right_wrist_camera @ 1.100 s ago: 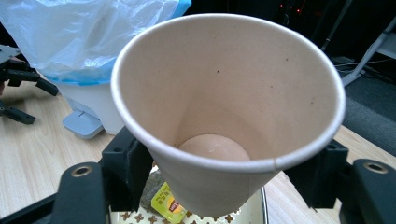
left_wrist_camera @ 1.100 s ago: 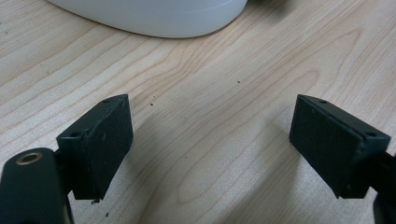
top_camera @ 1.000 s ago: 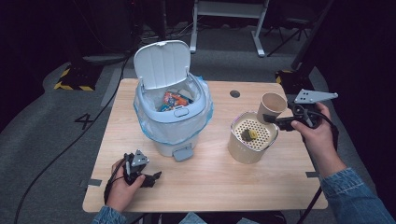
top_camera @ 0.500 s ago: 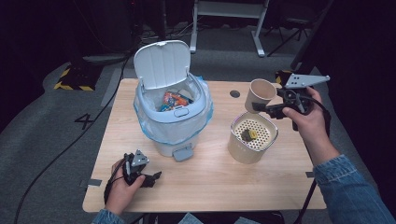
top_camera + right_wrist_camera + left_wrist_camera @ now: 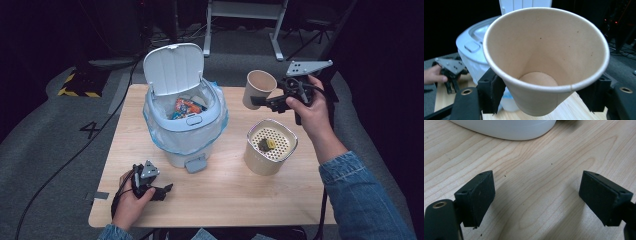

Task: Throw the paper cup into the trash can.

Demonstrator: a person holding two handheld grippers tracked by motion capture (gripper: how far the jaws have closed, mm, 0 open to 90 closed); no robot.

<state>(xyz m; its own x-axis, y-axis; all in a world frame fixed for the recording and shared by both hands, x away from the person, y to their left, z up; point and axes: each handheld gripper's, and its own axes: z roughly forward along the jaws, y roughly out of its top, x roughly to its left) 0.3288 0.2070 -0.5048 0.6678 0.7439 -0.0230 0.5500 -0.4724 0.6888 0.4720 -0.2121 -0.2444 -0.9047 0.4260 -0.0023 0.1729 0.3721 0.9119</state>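
While the left hand-held gripper (image 5: 167, 189) is resting on the bench (image 5: 225, 195) with jaws apart, the right hand-held gripper (image 5: 256, 101) is carrying the clamped paper cup (image 5: 259, 87) toward the open bin (image 5: 185, 120), disposal not yet done.

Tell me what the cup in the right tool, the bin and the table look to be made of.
Cup: most likely paper, matte tan, with a rolled rim and a side seam.
Bin: apparently plastic, smooth pale blue-white with moulded lid ribs; a thin clear film bag lines it.
Table: light wood grain shows, matte; solid wood or laminate cannot be told.
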